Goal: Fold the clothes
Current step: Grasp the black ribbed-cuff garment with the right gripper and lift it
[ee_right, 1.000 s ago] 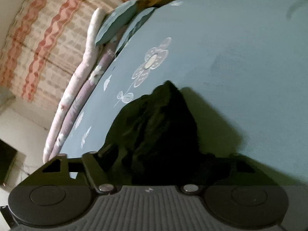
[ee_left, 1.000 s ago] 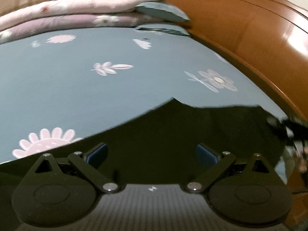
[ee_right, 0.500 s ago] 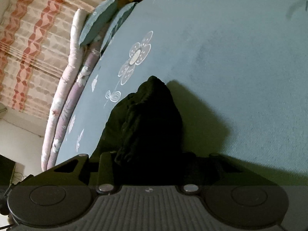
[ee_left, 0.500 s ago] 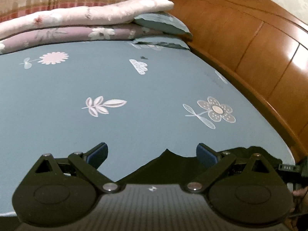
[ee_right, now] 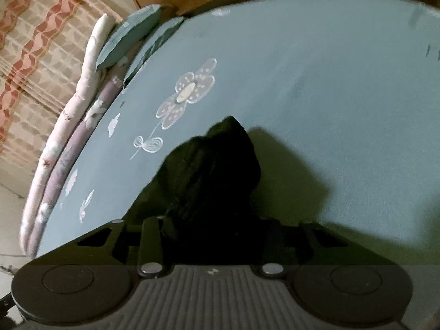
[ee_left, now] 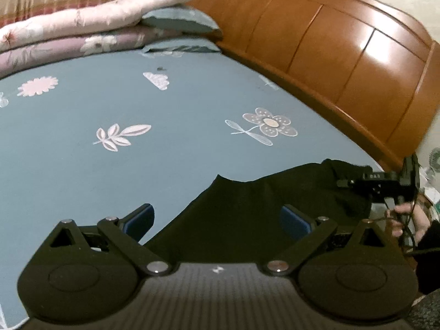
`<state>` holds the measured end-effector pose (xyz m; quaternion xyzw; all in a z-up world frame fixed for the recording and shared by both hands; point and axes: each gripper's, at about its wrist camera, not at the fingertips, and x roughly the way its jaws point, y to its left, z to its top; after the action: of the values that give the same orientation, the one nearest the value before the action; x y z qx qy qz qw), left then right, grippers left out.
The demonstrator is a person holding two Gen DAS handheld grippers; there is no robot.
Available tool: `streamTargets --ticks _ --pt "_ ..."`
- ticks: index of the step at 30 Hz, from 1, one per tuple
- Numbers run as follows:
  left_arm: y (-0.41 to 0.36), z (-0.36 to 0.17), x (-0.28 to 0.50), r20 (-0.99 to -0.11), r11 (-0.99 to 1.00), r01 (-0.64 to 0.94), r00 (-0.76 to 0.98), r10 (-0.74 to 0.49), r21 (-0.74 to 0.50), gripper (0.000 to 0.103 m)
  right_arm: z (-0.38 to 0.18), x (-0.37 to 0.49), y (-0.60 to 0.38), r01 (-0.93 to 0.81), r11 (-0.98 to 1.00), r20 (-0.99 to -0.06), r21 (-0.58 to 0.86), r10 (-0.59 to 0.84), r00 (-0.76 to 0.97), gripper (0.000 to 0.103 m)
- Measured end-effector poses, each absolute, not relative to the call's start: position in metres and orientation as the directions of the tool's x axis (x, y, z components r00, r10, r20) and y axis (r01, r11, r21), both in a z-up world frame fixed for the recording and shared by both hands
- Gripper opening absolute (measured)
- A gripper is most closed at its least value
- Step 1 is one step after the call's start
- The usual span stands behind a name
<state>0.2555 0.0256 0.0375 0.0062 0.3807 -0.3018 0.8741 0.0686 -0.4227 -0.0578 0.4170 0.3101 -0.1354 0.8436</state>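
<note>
A soft, matte black garment [ee_left: 247, 209] lay on the blue floral bedsheet [ee_left: 165, 104], bunched into the clamped right gripper [ee_right: 211, 220]. The left gripper [ee_left: 217, 217] gaped wide over its edge. At twelve o'clock: two quilts [ee_left: 82, 27], two pillows [ee_left: 176, 22]; a glossy wooden headboard [ee_left: 330, 55] at two.

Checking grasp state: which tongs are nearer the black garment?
Right. The right tongs are shut on a bunch of the black garment. The left tongs are open, the cloth between their fingers, ungripped.
</note>
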Motion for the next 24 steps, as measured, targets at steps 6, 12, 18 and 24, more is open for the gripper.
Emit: streamTargets --ticks 6,12,18,24 --pt "0.066 0.042 0.232 -0.626 0.792 0.568 0.54 -0.563 -0.222 0.098 -0.005 0.062 -0.381 0.446 0.694 -0.608 0.566 -0.014 0.794 0.036" --pt "0.103 0.036 0.21 -0.62 0.816 0.538 0.571 -0.538 -0.211 0.098 0.037 0.072 -0.332 0.345 0.773 -0.567 0.532 0.022 0.824 0.036" --pt "0.119 0.027 0.184 -0.61 0.847 0.502 0.62 -0.493 -0.174 0.098 0.056 0.093 -0.281 0.193 0.855 -0.55 0.481 0.123 0.826 0.035" --pt "0.131 0.012 0.153 -0.611 0.88 0.46 0.664 -0.43 -0.119 0.098 0.053 0.118 -0.241 0.034 0.876 -0.536 0.482 0.264 0.802 0.034"
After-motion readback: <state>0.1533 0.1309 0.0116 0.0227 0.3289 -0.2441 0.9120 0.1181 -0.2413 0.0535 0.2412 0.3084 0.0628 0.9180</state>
